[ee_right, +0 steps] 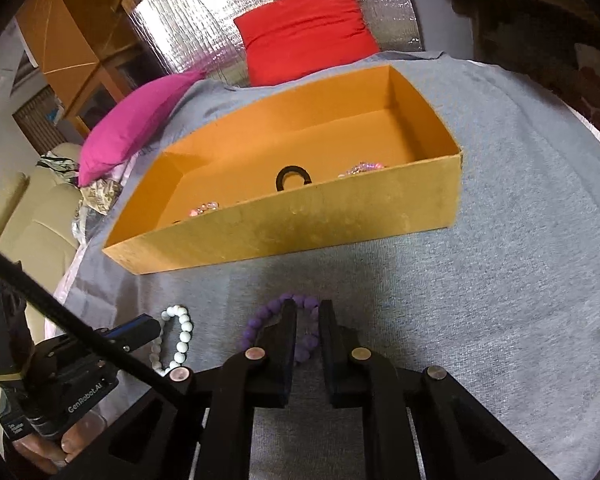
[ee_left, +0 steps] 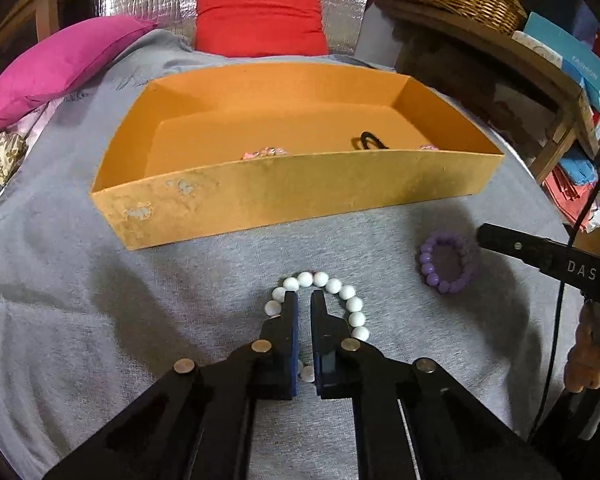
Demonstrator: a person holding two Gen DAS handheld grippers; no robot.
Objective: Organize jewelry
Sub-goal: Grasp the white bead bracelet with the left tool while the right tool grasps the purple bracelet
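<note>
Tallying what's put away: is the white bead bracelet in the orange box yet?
Out. The white bead bracelet lies on grey cloth before the orange box.

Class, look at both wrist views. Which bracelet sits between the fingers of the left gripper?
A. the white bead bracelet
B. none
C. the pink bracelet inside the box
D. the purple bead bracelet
A: the left gripper has its fingers astride the white bead bracelet on the grey cloth.
</note>
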